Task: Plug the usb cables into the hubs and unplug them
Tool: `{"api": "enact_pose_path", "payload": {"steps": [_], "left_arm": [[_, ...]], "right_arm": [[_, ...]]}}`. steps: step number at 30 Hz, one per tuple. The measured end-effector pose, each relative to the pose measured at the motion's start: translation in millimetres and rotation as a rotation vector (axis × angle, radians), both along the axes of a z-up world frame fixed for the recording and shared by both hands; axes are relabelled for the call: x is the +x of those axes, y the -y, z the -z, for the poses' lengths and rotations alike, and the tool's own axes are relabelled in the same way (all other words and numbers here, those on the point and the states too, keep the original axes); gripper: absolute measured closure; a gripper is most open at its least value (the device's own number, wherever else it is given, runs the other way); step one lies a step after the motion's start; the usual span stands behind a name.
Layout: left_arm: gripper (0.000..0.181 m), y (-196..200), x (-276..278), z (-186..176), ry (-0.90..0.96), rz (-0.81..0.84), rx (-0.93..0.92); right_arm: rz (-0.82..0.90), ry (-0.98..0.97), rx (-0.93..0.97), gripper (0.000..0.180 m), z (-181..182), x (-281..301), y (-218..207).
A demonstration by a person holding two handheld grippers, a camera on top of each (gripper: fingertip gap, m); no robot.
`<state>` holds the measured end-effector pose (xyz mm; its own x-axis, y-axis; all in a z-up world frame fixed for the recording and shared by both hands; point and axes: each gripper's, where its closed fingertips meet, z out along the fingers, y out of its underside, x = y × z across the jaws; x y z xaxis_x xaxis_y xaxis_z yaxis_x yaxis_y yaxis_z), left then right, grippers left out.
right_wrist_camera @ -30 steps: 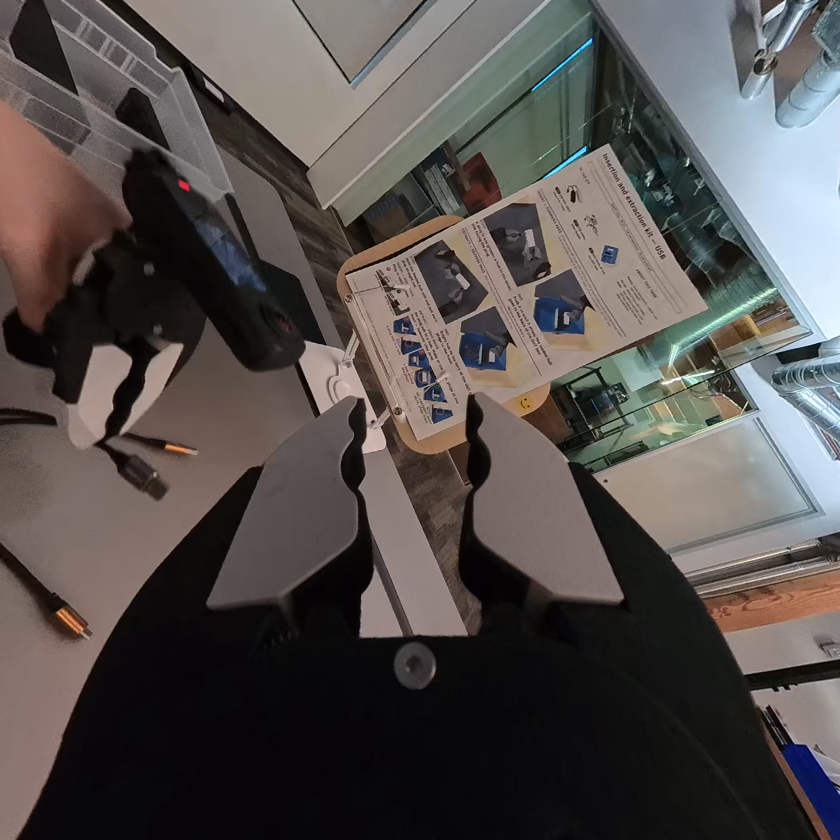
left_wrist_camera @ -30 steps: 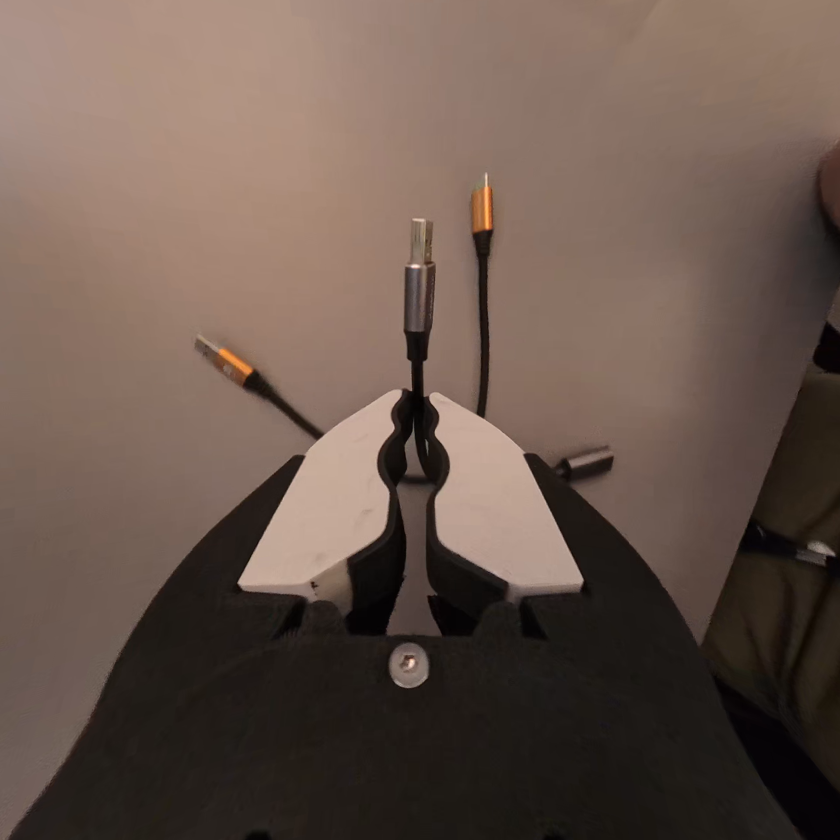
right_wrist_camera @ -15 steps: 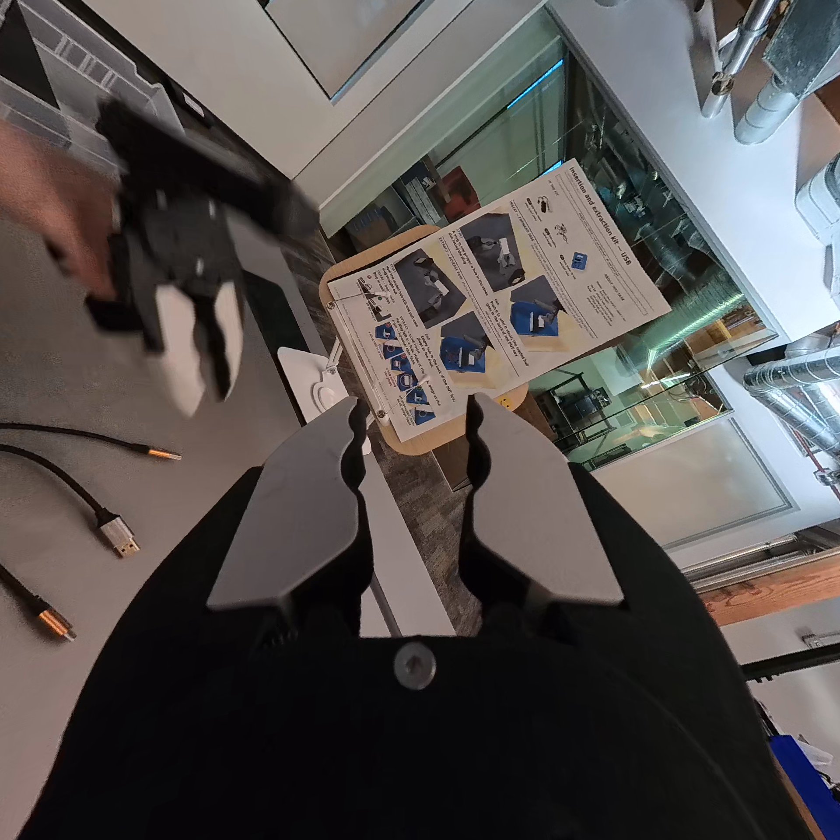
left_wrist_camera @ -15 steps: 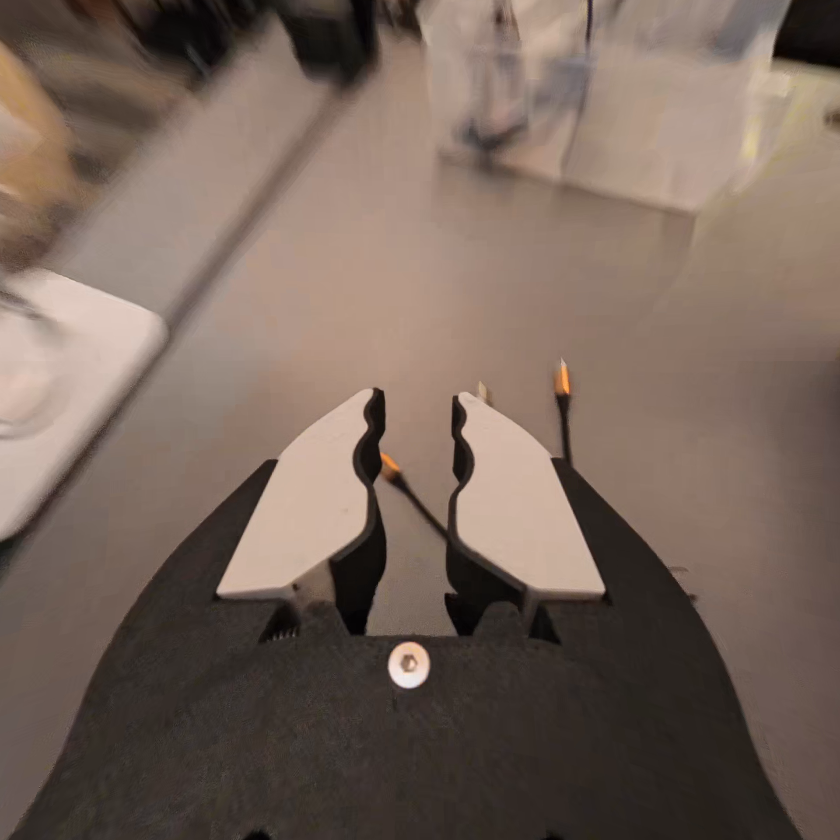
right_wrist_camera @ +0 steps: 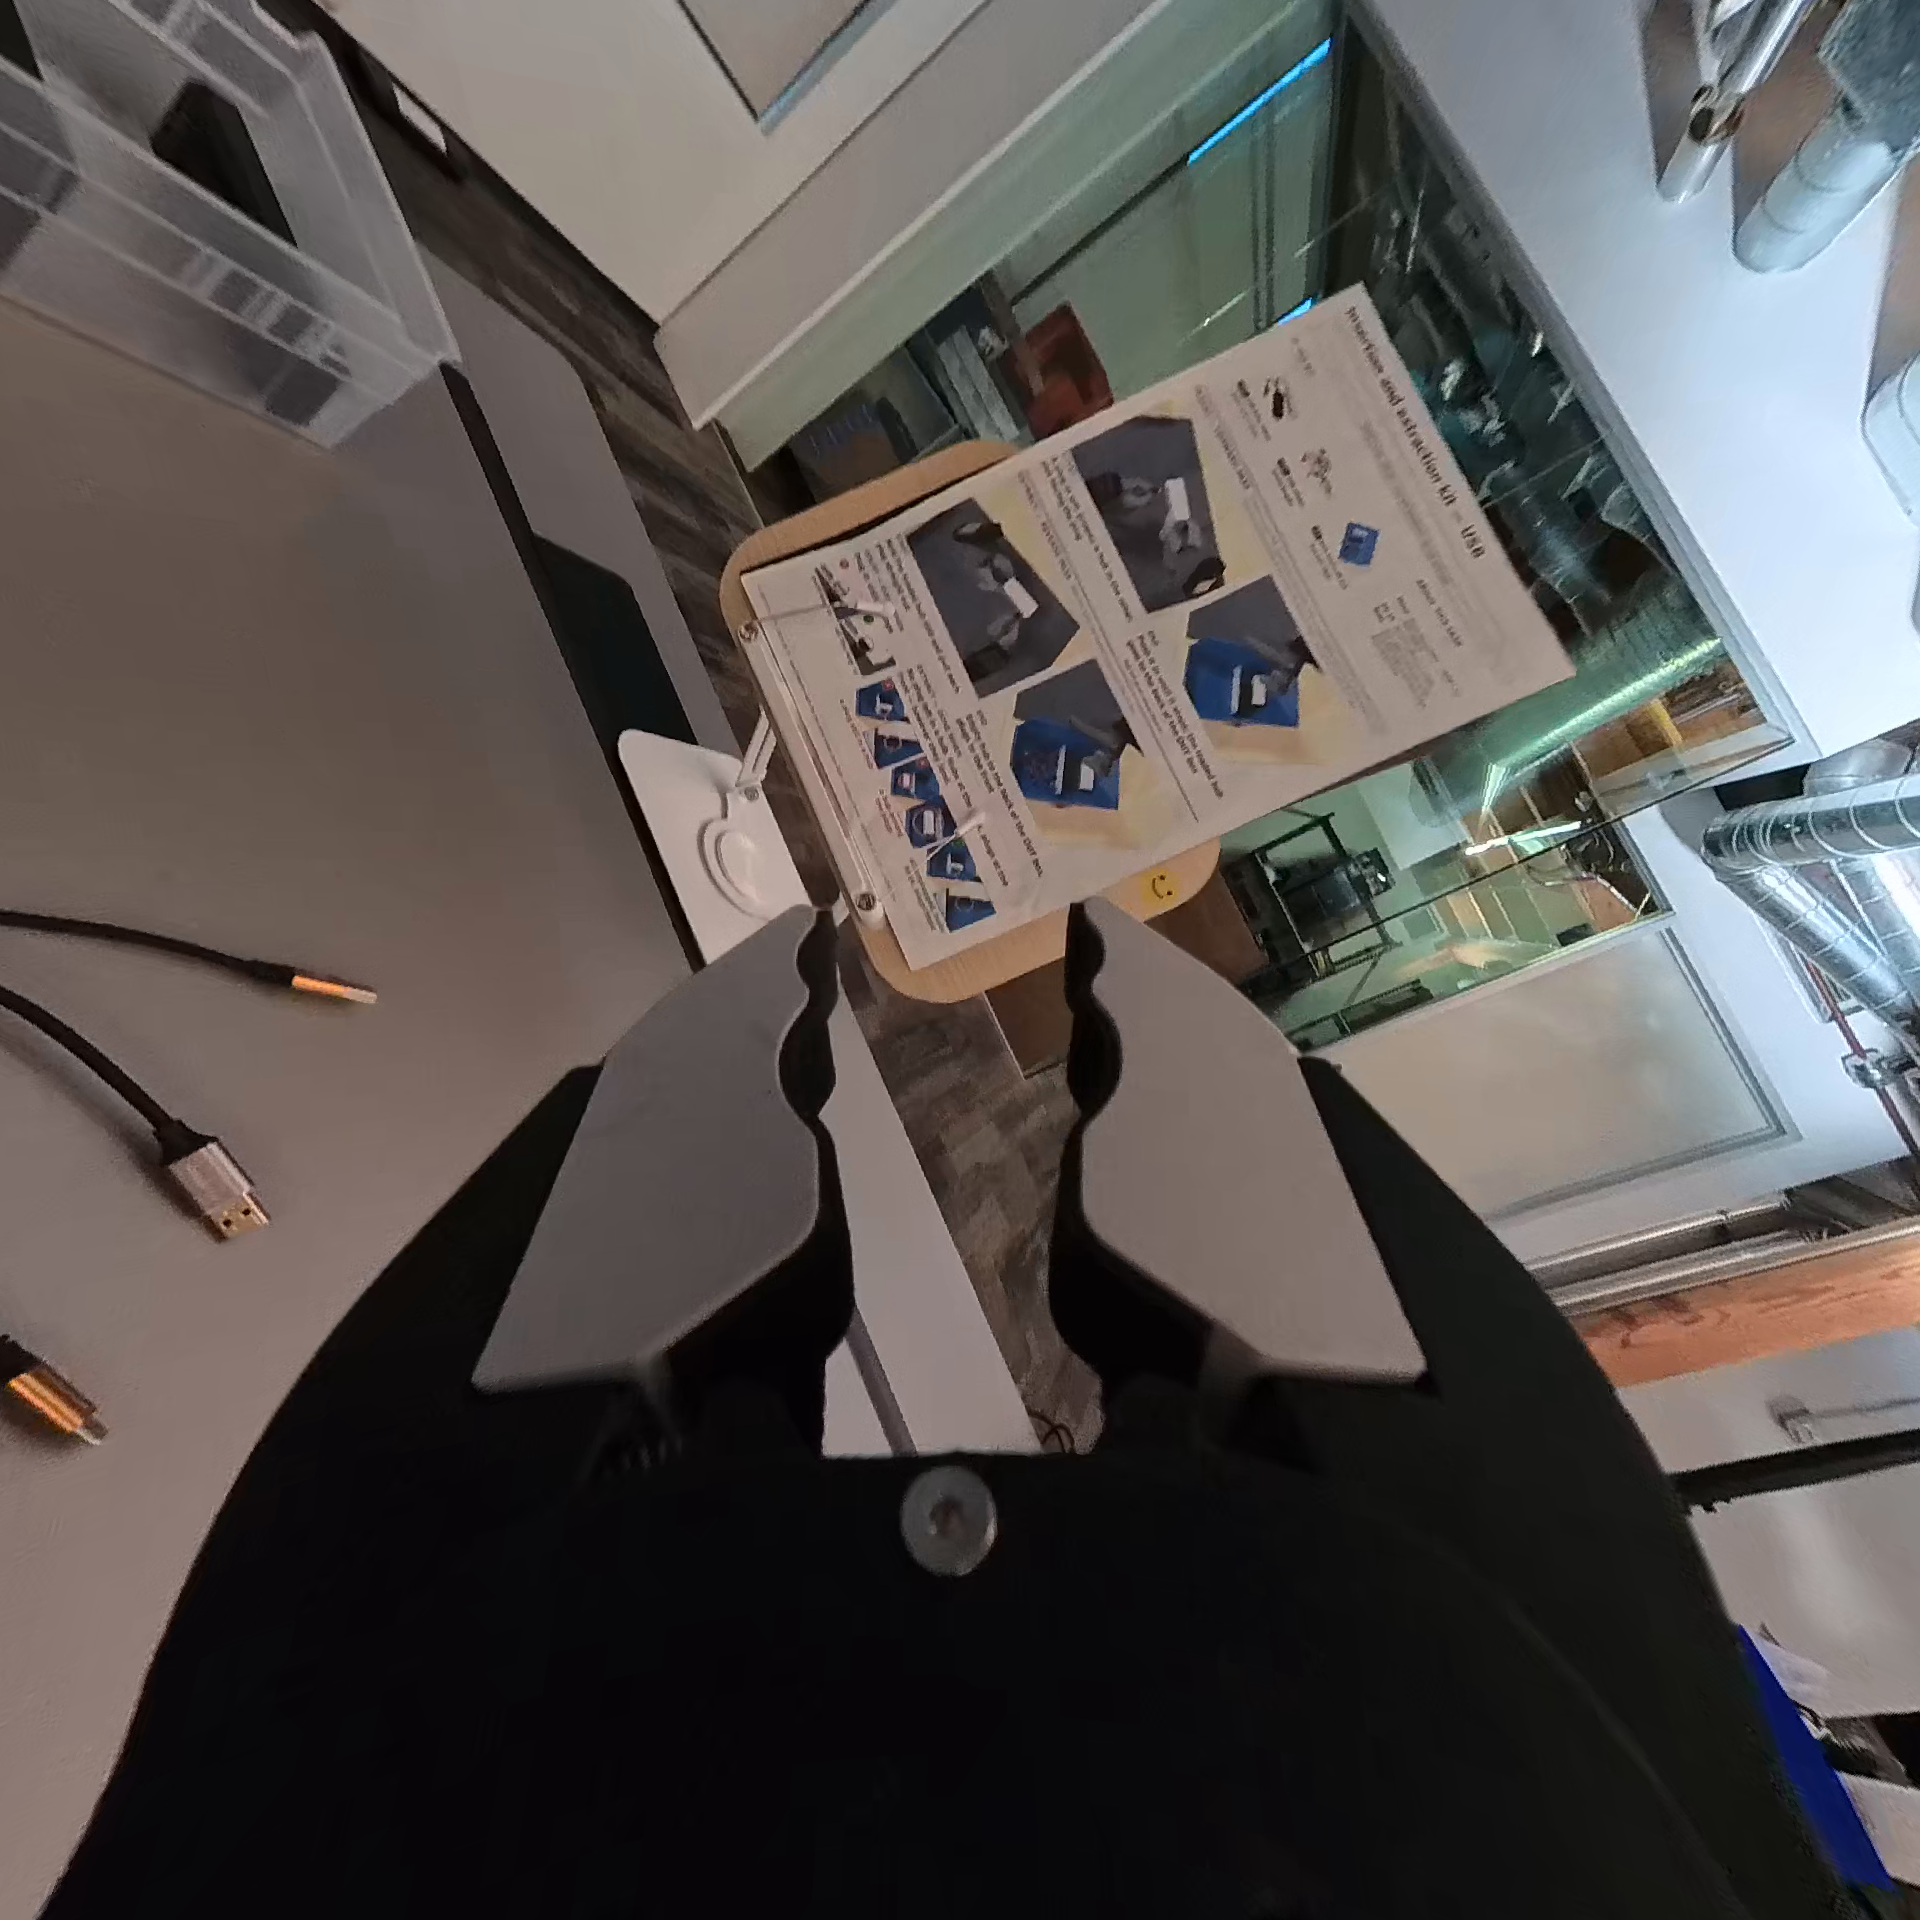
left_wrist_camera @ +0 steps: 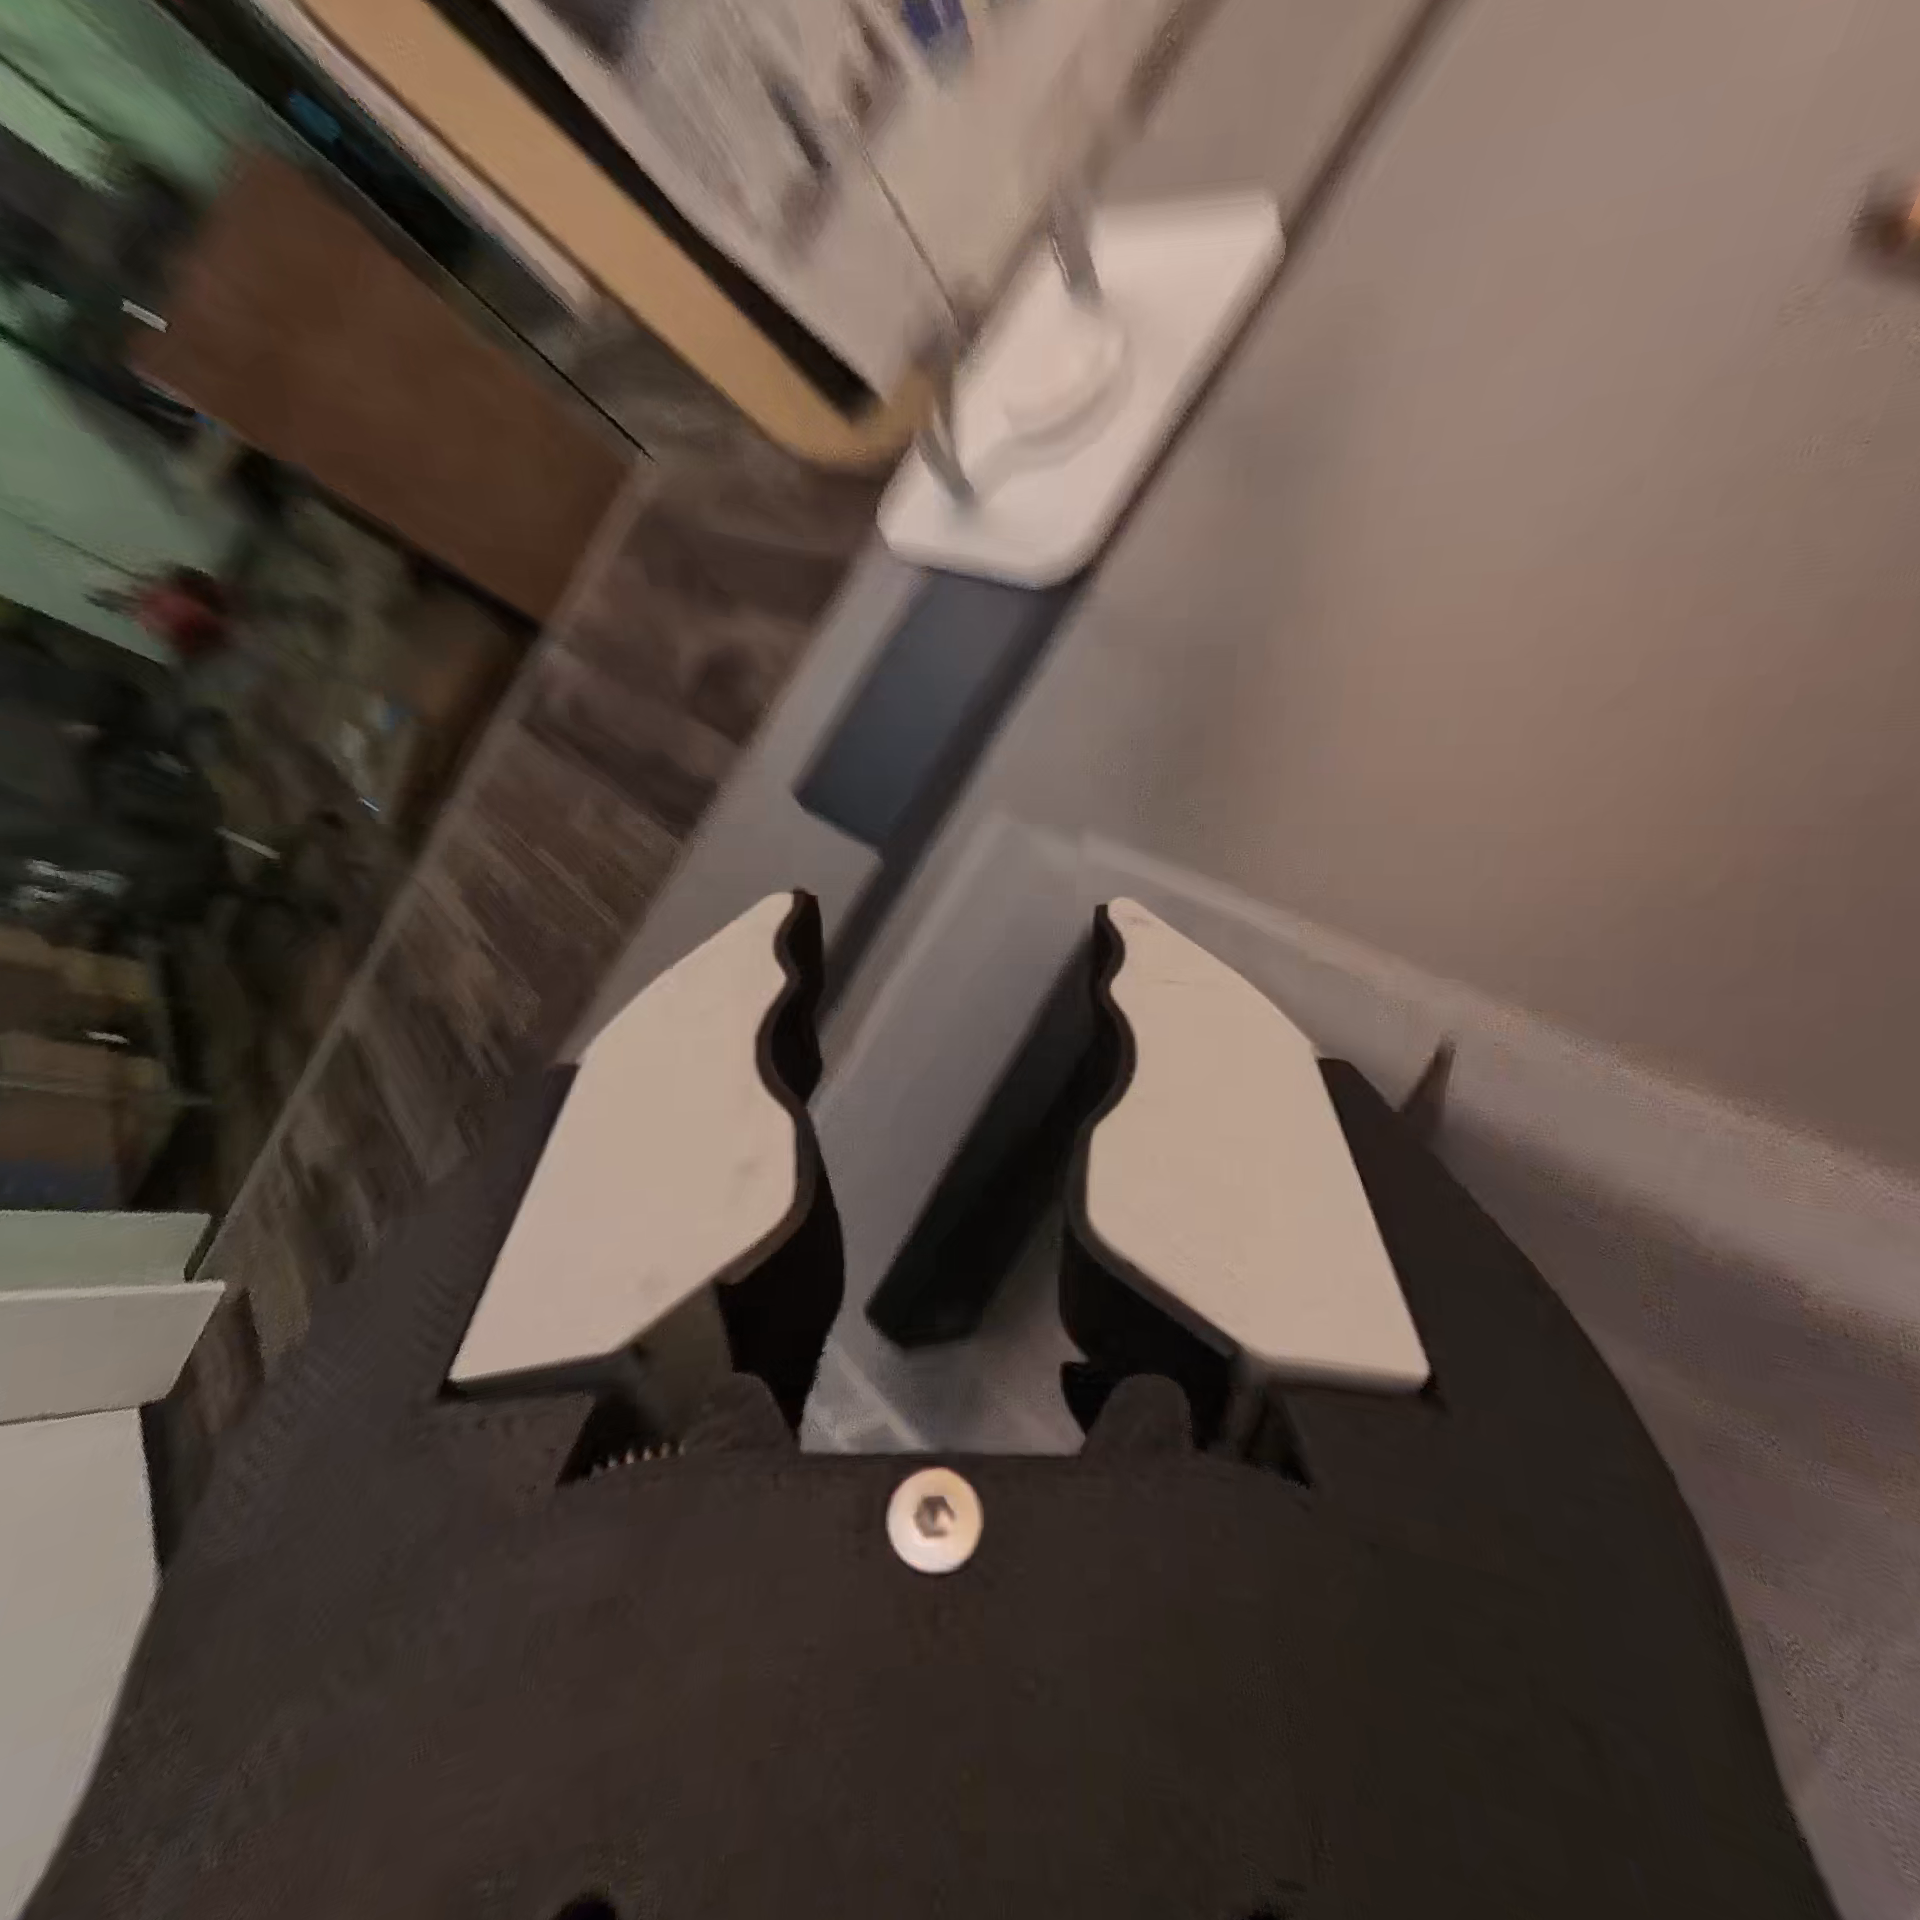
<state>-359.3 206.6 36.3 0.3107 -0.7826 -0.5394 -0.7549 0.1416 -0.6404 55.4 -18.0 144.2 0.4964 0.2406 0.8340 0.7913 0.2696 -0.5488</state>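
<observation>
In the right wrist view, three black cables lie on the grey table (right_wrist_camera: 260, 644) at the left: one with a silver USB plug (right_wrist_camera: 213, 1179), one with a thin orange-tipped plug (right_wrist_camera: 332, 987), one with an orange plug (right_wrist_camera: 42, 1392) at the frame edge. My right gripper (right_wrist_camera: 951, 925) is open and empty, held above the table's edge, apart from the cables. My left gripper (left_wrist_camera: 956, 914) is open and empty in a blurred view along the table edge. A blurred orange spot (left_wrist_camera: 1891, 223) shows at the top right. No hub is in view.
A clear plastic bin (right_wrist_camera: 187, 208) stands at the table's far left. A printed sheet on a wooden board (right_wrist_camera: 1143, 644) stands on a white base (right_wrist_camera: 707, 831), which also shows in the left wrist view (left_wrist_camera: 1081, 395). A dark strip (left_wrist_camera: 987, 1164) runs between my left fingers. One gripper's finger ends stand about 50 cm off the other's. The blurred orange spot (left_wrist_camera: 1891, 223) lies around 30 cm away from my right fingertips. Seen from the right wrist view (right_wrist_camera: 334, 981) as well.
My left gripper opened and let go of the silver-plug cable, which now lies on the table. It then swung off toward the table edge and left the right wrist view.
</observation>
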Motion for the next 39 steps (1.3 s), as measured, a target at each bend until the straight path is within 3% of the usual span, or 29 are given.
{"api": "enact_pose_path", "payload": {"steps": [4, 7, 11, 15, 18, 20, 29, 31, 39], "left_arm": [[0.148, -26.7, -28.6, 67.9, -0.288, 0.009, -0.050], [0.141, -30.0, -33.9, 107.6, -0.389, 0.046, -0.197], [0.135, -41.9, -42.0, 136.9, -0.542, 0.092, -0.173], [0.131, -53.5, -46.5, 157.3, -0.580, 0.069, -0.189], [0.135, -57.8, -47.0, 159.7, -0.604, 0.077, -0.141], [0.148, -55.8, -46.7, 156.4, -0.594, 0.105, -0.169], [0.135, -53.2, -43.5, 174.5, -0.627, 0.117, -0.331], [0.147, -56.1, -41.4, 173.6, -0.627, 0.110, -0.321], [0.151, -51.5, -49.5, 170.9, -0.603, 0.037, -0.394]], "right_arm": [[0.023, 0.036, -0.047, 0.137, 14.7, -6.8, -14.8], [0.044, 0.086, -0.086, 0.137, 30.5, -13.8, -28.6], [0.093, 0.174, -0.132, 0.137, 52.1, -14.7, -46.3], [0.076, 0.196, -0.146, 0.138, 65.8, -22.3, -61.5], [0.065, 0.227, -0.156, 0.139, 74.5, -26.5, -68.0], [0.060, 0.233, -0.163, 0.140, 77.7, -28.1, -70.1], [0.038, 0.247, -0.193, 0.140, 88.2, -32.4, -76.0], [0.037, 0.256, -0.198, 0.140, 89.8, -33.4, -75.6], [0.025, 0.262, -0.204, 0.140, 90.5, -35.0, -71.9]]}}
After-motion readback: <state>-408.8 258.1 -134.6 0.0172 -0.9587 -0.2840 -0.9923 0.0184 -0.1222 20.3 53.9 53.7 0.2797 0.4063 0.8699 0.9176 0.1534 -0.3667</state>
